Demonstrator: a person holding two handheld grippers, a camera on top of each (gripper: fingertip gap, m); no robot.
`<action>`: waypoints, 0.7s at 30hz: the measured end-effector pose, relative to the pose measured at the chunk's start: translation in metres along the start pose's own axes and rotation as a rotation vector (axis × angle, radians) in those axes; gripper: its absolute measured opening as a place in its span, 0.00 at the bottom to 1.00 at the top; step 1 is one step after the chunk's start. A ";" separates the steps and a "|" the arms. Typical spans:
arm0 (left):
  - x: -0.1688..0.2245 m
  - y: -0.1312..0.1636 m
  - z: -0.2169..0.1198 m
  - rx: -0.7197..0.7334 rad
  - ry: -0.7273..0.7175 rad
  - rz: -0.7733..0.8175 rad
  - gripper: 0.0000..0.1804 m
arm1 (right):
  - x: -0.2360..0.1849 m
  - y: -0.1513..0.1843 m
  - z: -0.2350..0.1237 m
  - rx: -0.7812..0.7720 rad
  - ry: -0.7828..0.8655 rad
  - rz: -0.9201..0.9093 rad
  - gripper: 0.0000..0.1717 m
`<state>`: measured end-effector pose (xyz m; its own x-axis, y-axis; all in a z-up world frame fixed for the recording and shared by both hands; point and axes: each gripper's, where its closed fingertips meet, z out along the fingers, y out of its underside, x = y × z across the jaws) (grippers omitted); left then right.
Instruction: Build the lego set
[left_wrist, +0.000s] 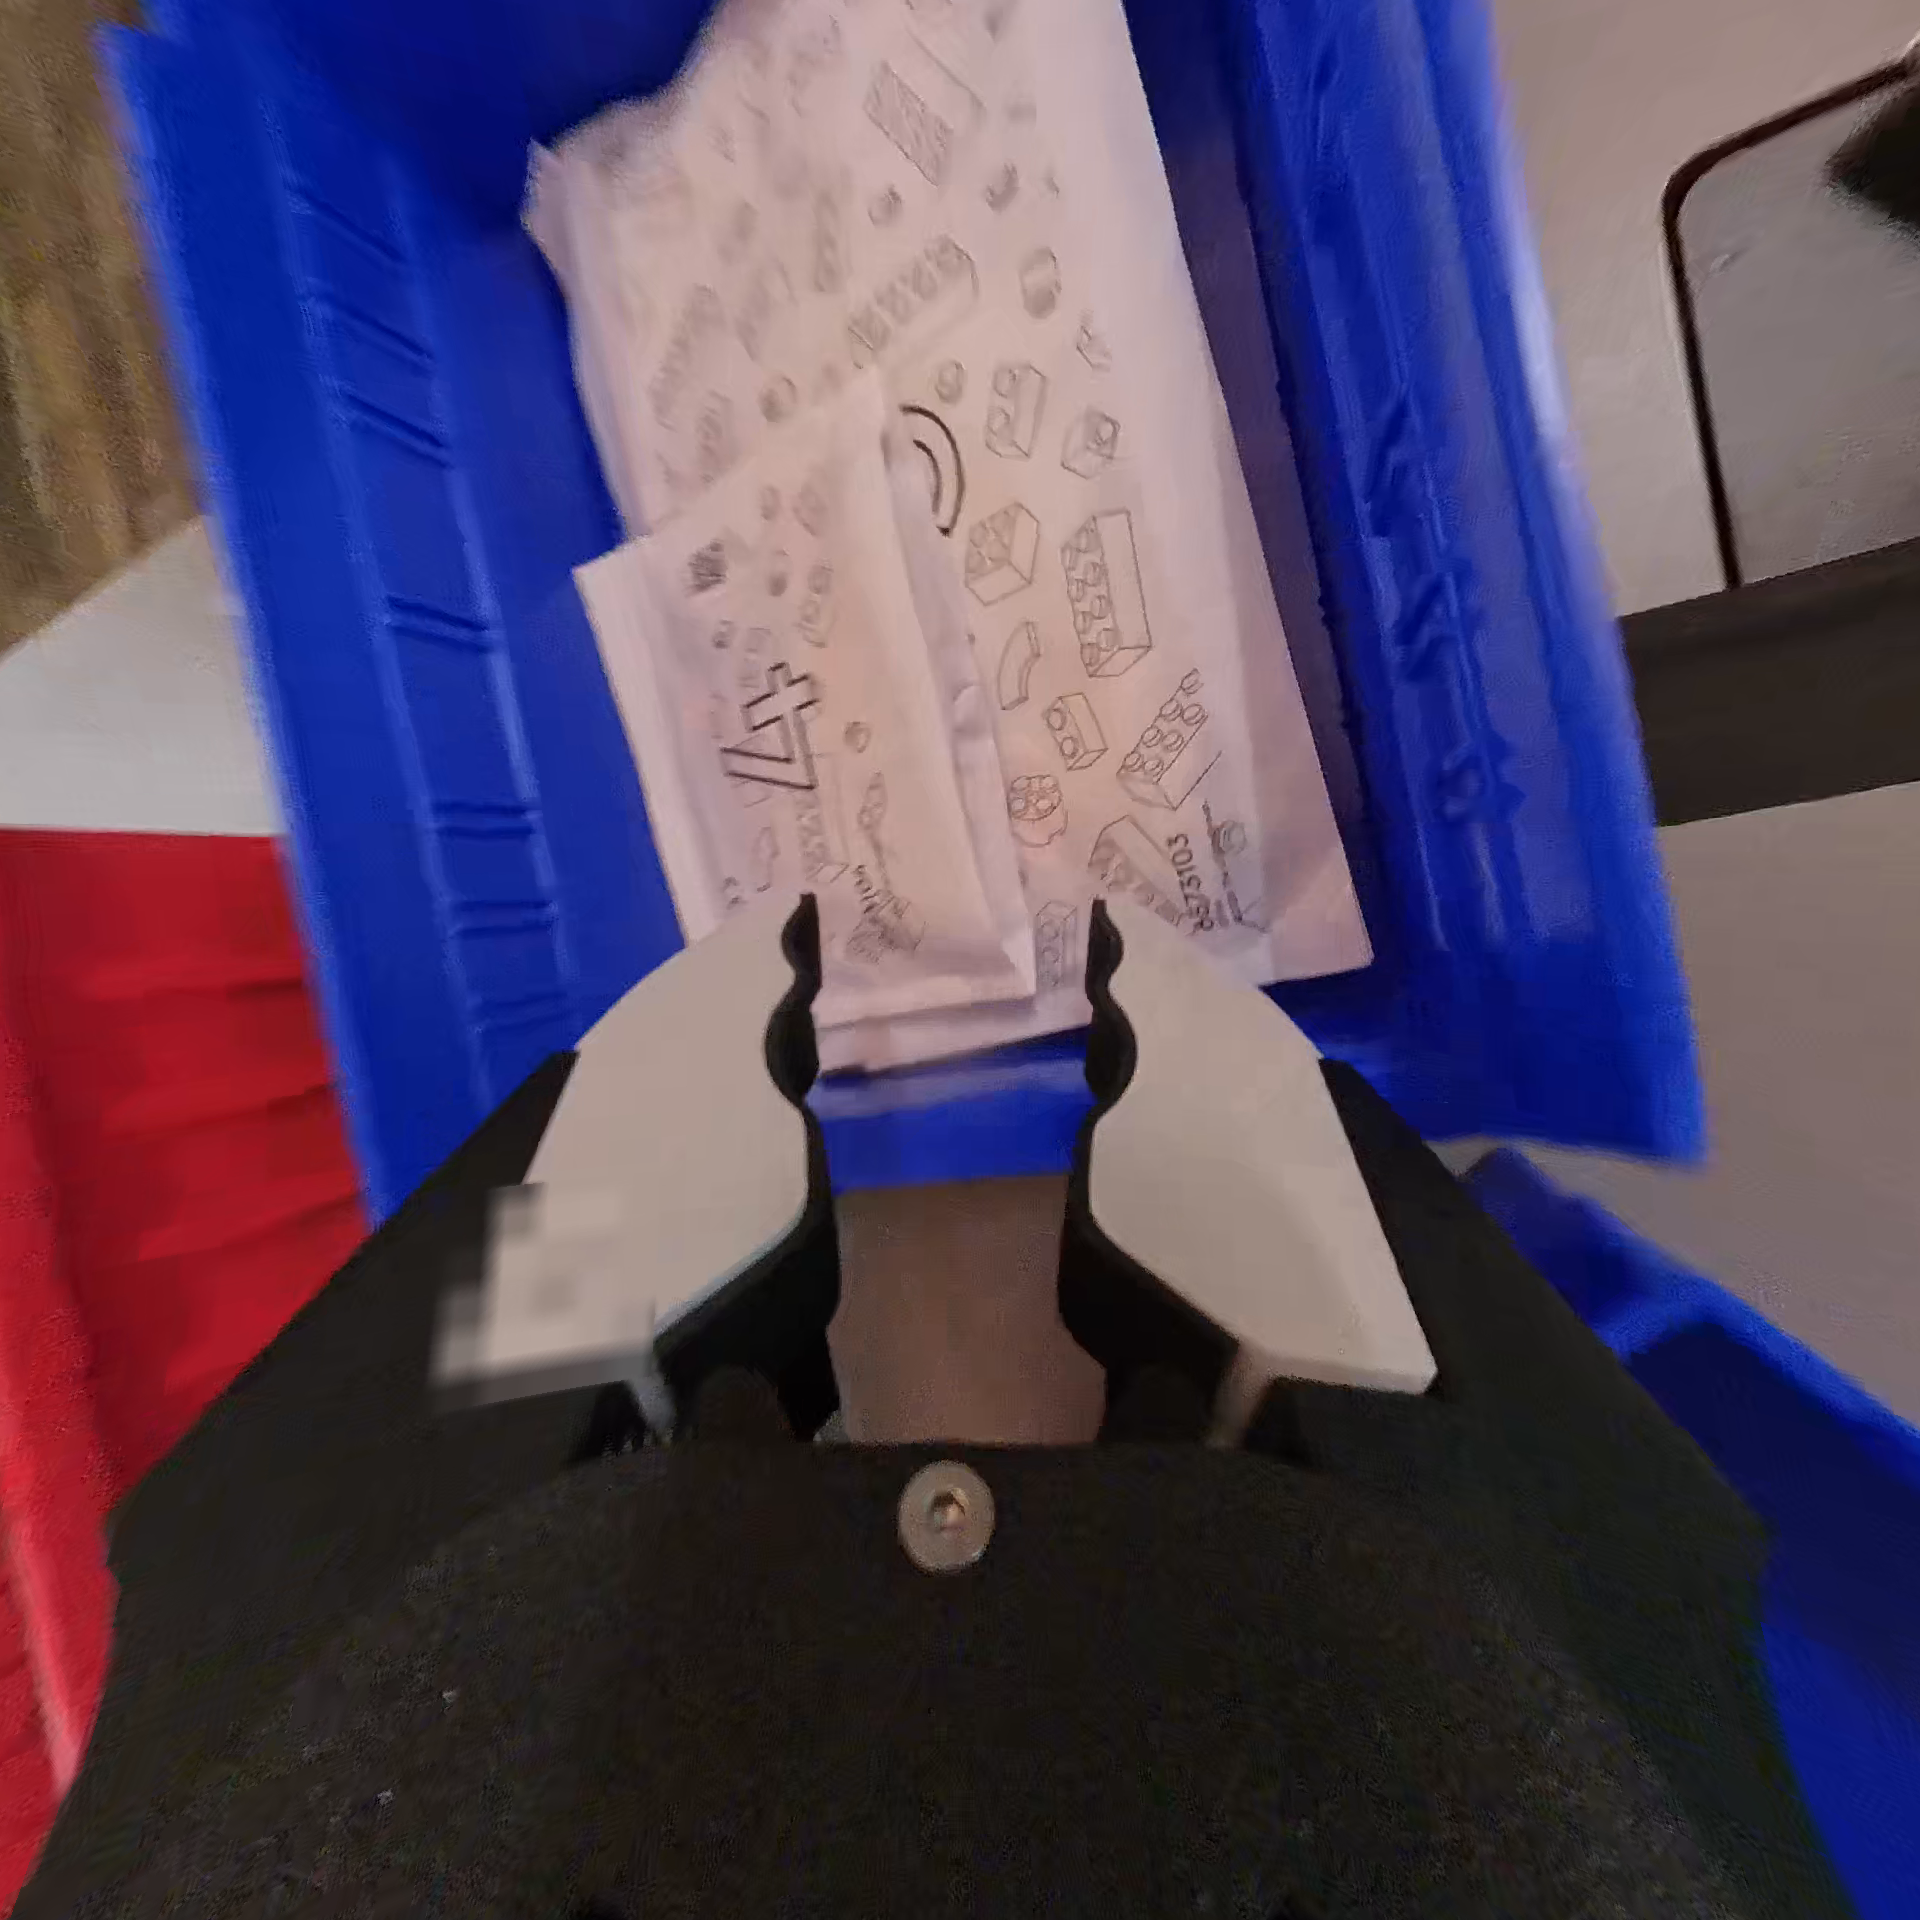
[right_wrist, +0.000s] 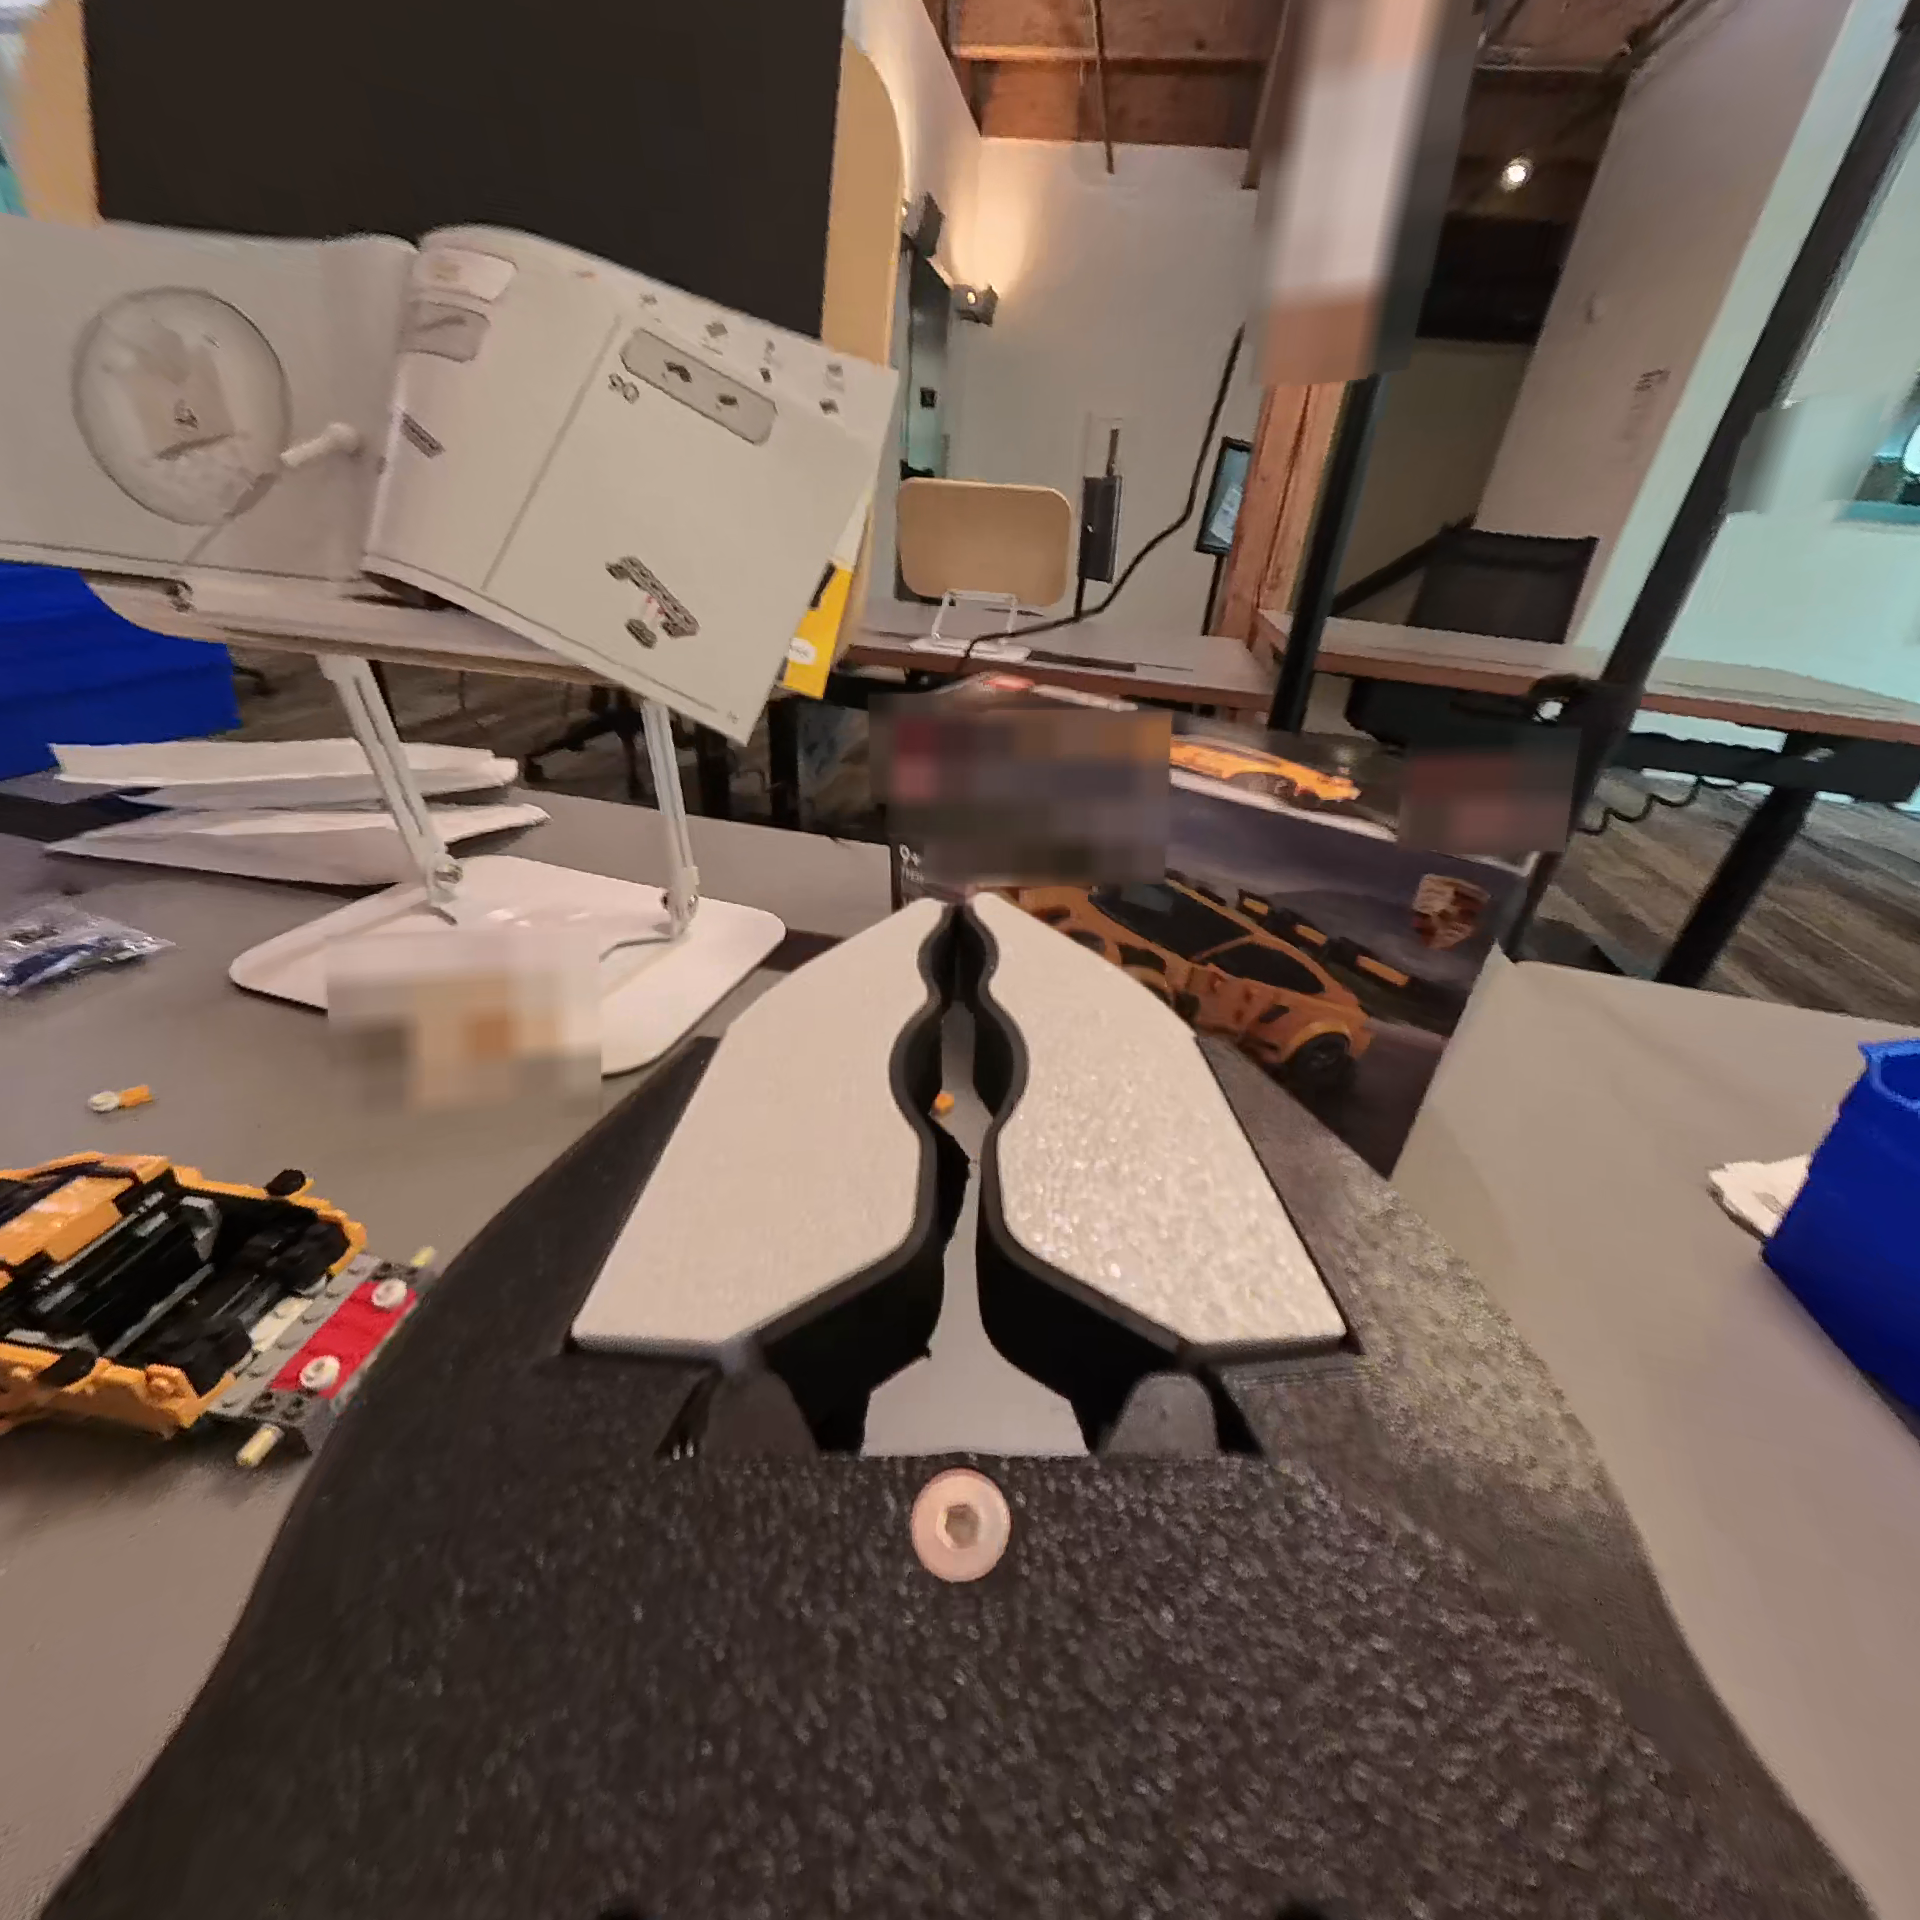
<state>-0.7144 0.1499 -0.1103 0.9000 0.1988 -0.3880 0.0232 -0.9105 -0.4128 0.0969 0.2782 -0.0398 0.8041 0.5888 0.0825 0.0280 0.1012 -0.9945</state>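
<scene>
The left gripper (left_wrist: 951, 914) is open and holds nothing; the white paper bags (left_wrist: 935, 623) lie just ahead of its tips, inside the blue bin (left_wrist: 416, 623), long side pointing away; the right gripper (right_wrist: 958, 914) is closed on nothing, well apart, over the grey table (right_wrist: 156, 1039).

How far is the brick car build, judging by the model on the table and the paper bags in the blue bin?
Partly done: the orange and black brick car lies unfinished on the grey table, red and grey plates exposed. The instruction booklet stands open on its stand. In hand: nothing; the left gripper is open over white paper bags in the blue bin; the right gripper is shut. Left: those bags appear unopened.
</scene>
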 end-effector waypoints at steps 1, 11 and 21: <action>0.003 0.001 0.014 -0.035 0.020 0.000 0.29 | -0.001 0.006 0.000 -0.020 0.009 -0.002 0.00; -0.013 0.001 0.050 -0.139 0.001 -0.020 0.04 | -0.018 0.034 0.019 -0.108 0.000 -0.021 0.00; -0.060 -0.024 -0.071 0.253 -0.125 -0.033 0.01 | -0.027 0.033 0.022 -0.080 -0.052 0.030 0.00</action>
<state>-0.7382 0.1341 -0.0184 0.8395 0.2846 -0.4628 -0.0717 -0.7862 -0.6137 0.0631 0.2833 -0.0736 0.7737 0.6313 0.0537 0.0534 0.0196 -0.9984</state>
